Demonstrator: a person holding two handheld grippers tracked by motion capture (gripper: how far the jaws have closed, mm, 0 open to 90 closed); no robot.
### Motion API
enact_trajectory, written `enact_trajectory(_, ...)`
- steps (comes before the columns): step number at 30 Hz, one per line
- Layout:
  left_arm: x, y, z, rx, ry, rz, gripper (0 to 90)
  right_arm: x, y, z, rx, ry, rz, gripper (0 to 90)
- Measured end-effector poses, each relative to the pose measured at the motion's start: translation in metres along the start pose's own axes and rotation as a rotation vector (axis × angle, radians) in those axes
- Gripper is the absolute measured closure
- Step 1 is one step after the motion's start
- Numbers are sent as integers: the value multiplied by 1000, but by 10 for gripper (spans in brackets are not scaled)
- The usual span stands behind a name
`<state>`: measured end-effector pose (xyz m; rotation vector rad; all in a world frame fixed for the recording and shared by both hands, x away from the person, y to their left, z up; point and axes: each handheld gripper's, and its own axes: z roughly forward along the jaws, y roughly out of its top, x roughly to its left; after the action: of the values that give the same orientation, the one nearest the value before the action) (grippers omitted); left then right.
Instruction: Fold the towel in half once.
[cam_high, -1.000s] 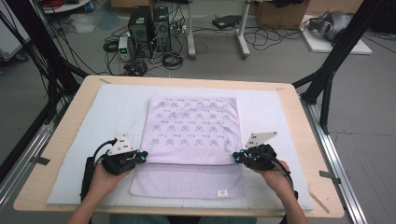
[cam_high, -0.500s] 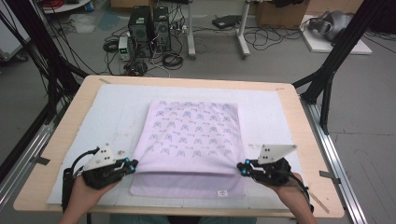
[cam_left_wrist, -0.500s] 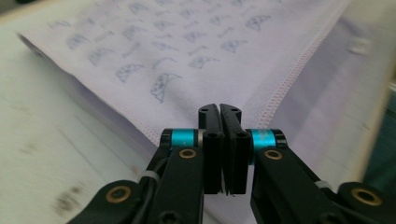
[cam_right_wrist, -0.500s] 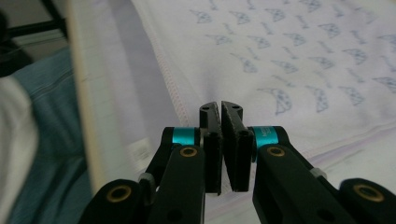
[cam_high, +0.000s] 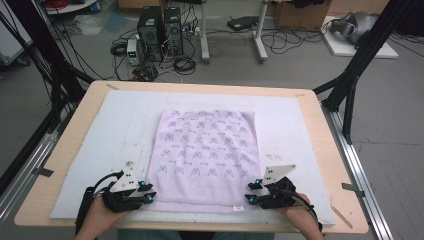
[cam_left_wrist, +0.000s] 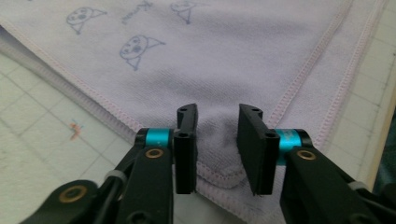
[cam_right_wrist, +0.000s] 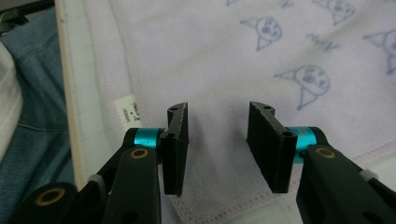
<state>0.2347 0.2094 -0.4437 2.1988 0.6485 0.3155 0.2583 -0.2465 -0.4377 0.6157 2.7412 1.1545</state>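
A soft purple towel (cam_high: 205, 160) with little cartoon faces lies flat in the middle of the worktop (cam_high: 320, 125), on top of a big white mat (cam_high: 100, 135). The towel is folded, so one layer sits on another, and its near edge runs along the 6 o'clock side of the mat. A small white tag (cam_high: 239, 208) pokes out at that near edge, toward 5 o'clock. The left gripper (cam_high: 146, 192) sits at the towel's near left corner, at about 7 o'clock from the towel's middle. The right gripper (cam_high: 251, 192) sits at the near right corner, at about 5 o'clock. A hand holds each one from the bottom edge of the high view. In the left gripper view, the left gripper (cam_left_wrist: 217, 149) has its two black jaws apart, with a gap between them. They have just been opening. The stitched corner of the towel (cam_left_wrist: 224, 60) lies flat under and between the jaws, and the pads do not pinch it. In the right gripper view, the right gripper (cam_right_wrist: 218, 147) also has its jaws apart, and they too have just been opening. The towel (cam_right_wrist: 219, 56) lies flat under the gap and nothing is pinched. The white tag (cam_right_wrist: 126, 112) shows at 10 o'clock from those jaws, right by the towel's edge. Past the worktop's edge there, blue jeans (cam_right_wrist: 32, 84) can be seen.
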Motion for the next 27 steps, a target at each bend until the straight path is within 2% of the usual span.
enact_trajectory(2,-1,-1,0,-8,-6,0,826,1,-3,3,-13,-7,7,672)
enact_trajectory(4,-2,-1,-1,-11,6,2,867,0,-3,2,-16,-5,13,811)
enact_trajectory(5,-2,0,-2,-13,9,2,874,1,-3,1,-15,-3,8,850)
enact_trajectory(7,-3,1,-6,-27,20,-2,878,4,1,0,-7,-15,-13,864)
enact_trajectory(11,-5,5,-21,-64,30,-5,880,7,10,-13,-44,-16,-33,869)
enact_trajectory(15,-8,7,-33,-80,29,1,882,14,17,-28,-81,-17,-57,872)
enact_trajectory(18,-15,4,-39,-78,22,9,881,21,18,-33,-75,4,-76,873)
enact_trajectory(21,-19,-2,-39,-62,1,14,875,26,13,-31,-40,35,-89,865)
enact_trajectory(23,-19,-4,-34,-45,-3,8,806,23,9,-26,-20,43,-71,812)
enact_trajectory(25,-17,-4,-29,-37,-7,2,722,17,6,-22,-23,41,-46,751)
enact_trajectory(27,-16,-2,-26,-41,-4,5,698,12,7,-19,-27,50,-36,715)
